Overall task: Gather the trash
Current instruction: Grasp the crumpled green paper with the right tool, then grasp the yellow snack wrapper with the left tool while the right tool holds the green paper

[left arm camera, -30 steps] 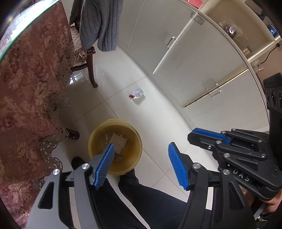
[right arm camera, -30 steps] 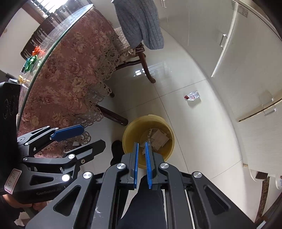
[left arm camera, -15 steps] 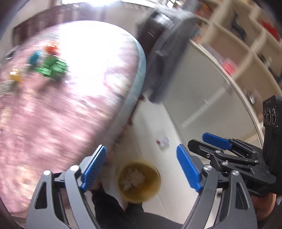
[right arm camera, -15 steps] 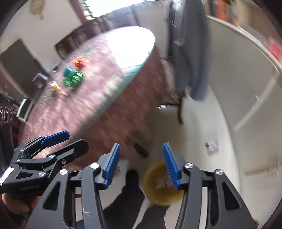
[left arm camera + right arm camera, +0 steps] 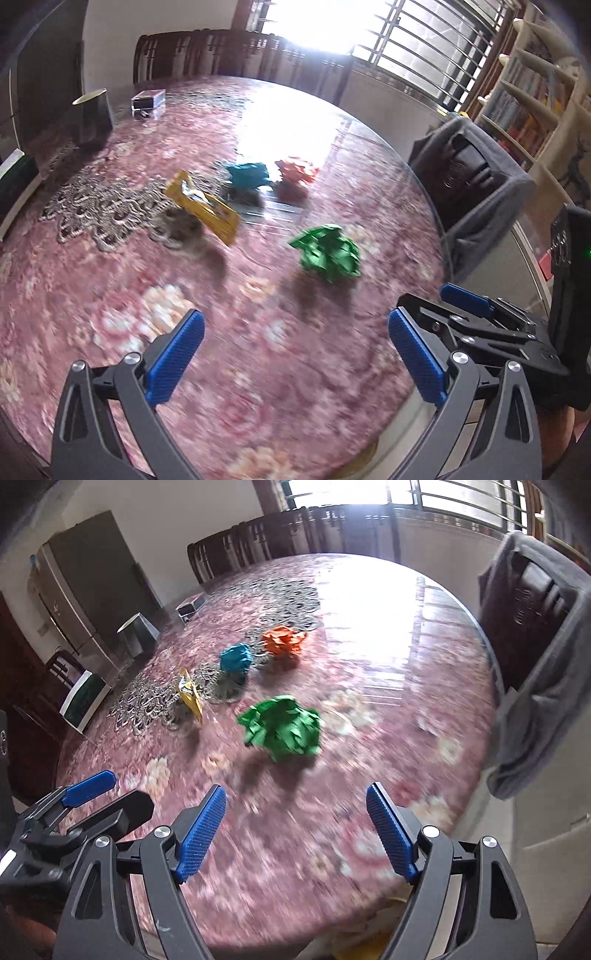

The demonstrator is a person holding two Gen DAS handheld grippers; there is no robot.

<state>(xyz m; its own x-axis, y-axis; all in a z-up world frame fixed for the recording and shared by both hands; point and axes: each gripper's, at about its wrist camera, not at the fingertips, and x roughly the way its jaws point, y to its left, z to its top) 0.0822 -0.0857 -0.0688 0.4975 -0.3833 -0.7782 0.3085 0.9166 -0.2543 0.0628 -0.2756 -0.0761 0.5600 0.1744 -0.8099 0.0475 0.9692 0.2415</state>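
Note:
Crumpled trash lies on the round table [image 5: 280,387] with a floral cloth under glass. A green paper ball [image 5: 327,253] [image 5: 282,723] is nearest. Behind it lie a teal ball [image 5: 247,175] [image 5: 235,658], an orange ball [image 5: 295,171] [image 5: 283,640] and a yellow wrapper [image 5: 203,206] [image 5: 190,698]. My left gripper [image 5: 295,358] is open and empty above the table's near part. My right gripper [image 5: 295,830] is open and empty, its jaws facing the green ball from a short way off. The yellow bin's rim [image 5: 369,949] peeks out below the table edge.
A chair draped with a grey garment [image 5: 476,199] [image 5: 543,664] stands at the table's right side. A dark cup [image 5: 92,118], a small box [image 5: 147,99] and a white-green box [image 5: 85,698] sit at the far left. Chairs line the far side under the window.
Both grippers swung up from over the yellow floor bin to face the tabletop. My right gripper went from shut to wide open. My left gripper opened wider.

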